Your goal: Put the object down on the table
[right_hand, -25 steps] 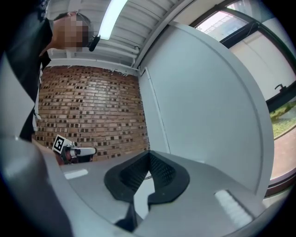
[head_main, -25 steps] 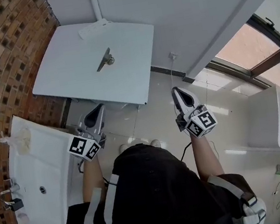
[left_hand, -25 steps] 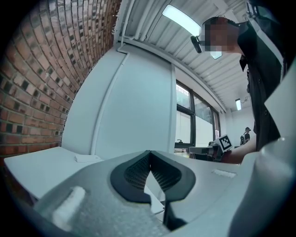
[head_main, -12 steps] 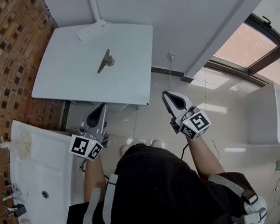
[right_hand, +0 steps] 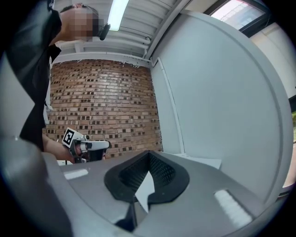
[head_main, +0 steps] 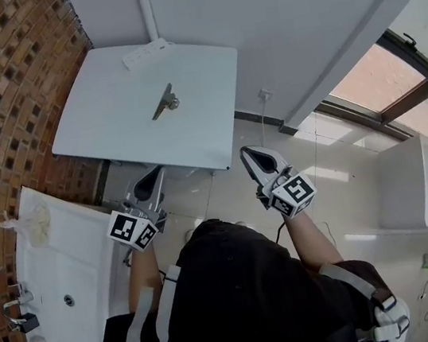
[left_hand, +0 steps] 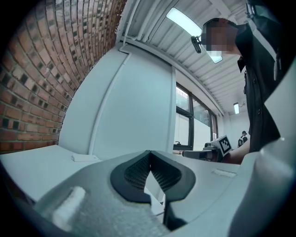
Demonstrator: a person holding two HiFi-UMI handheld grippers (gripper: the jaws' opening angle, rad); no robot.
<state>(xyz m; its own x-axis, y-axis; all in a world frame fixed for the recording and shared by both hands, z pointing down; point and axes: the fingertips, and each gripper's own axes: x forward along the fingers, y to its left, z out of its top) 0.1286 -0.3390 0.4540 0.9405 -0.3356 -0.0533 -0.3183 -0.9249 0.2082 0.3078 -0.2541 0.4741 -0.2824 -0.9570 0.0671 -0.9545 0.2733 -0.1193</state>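
Left gripper (head_main: 153, 177) and right gripper (head_main: 249, 156) clenched empty.
Only the head view shows the metal piece (head_main: 164, 102) on the table (head_main: 109, 118), lying 7 to 1 o'clock.

The head camera is looking steeply down at the far table (head_main: 133, 114), the left gripper (head_main: 151, 182) and the right gripper (head_main: 248, 155), while each gripper camera is riding close behind its own jaws, looking level and seemingly sharing that tabletop and the opposite gripper.
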